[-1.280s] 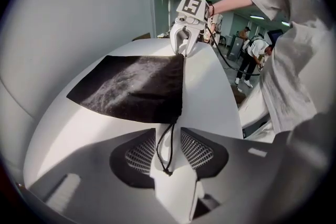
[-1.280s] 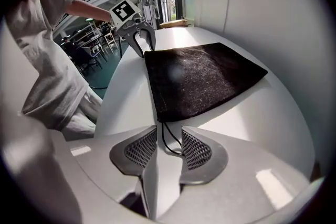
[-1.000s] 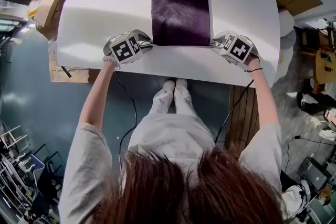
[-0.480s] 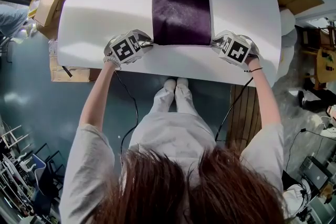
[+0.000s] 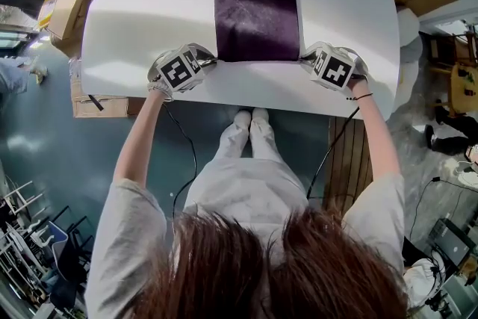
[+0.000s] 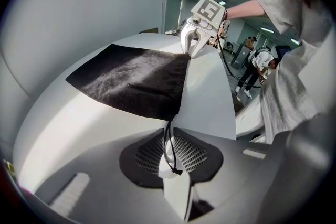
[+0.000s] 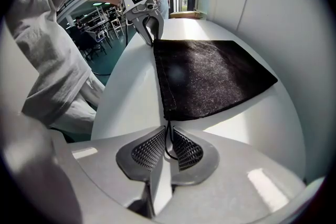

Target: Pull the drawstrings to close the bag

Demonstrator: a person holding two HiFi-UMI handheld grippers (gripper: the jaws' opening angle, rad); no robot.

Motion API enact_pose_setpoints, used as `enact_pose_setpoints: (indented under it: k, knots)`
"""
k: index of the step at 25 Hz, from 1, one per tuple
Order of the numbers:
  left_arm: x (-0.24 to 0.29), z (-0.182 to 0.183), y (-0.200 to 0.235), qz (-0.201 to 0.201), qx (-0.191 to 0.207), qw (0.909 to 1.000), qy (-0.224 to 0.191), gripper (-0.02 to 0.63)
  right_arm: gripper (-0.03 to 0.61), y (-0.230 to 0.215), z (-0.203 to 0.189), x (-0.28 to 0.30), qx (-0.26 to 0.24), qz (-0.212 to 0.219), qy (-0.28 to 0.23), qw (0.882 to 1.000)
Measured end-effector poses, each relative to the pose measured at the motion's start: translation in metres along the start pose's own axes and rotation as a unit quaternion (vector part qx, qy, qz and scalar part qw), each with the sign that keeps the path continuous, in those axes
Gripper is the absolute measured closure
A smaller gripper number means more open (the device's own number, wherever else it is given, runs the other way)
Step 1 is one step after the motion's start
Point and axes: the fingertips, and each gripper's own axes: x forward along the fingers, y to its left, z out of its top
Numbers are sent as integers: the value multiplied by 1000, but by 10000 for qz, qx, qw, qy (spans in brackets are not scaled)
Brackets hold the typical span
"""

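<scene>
- A white table fills the far half of the head view, with cardboard boxes off its left edge.
- The dark bag lies flat in the middle of the table. Its long axis runs near to far and its mouth is at the near edge, not yet gathered.
- The left gripper sits at the bag's near left corner and the right gripper at the near right corner, each pointing steeply down.
- Both sets of jaws have just been closing. Each pair stands a sliver apart around its cord, not yet pinching it.
- The left cord and right cord run out of the mouth's two ends, so I judge the pull goes outward along the mouth, left hand left and right hand right.
- In the head view the grippers cover both cords. Only the left cord's end knot can be made out.
</scene>
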Motion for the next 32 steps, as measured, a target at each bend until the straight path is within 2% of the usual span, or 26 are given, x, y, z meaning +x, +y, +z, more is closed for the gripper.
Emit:
enact_pose_setpoints:
  k: [9, 15, 25, 28, 32]
  knots:
    - [0, 2, -3, -109, -266, 9996, 70, 592, 557, 0, 0, -2, 12, -49, 50, 10000]
    - [7, -10, 0, -194, -492, 9984, 209, 606, 561, -1, 0, 1, 19, -45, 67, 10000]
    - [7, -12, 0, 48, -622, 9978, 212, 612, 566, -3, 1, -1, 234, -237, -61, 9994]
    - [5, -11, 2, 165, -560, 9979, 278, 612, 566, -3, 2, -1, 153, -334, -57, 9993]
    - [-2, -6, 10, 497, -171, 9975, 468, 612, 566, -4, 2, -1, -9, -415, 17, 9991]
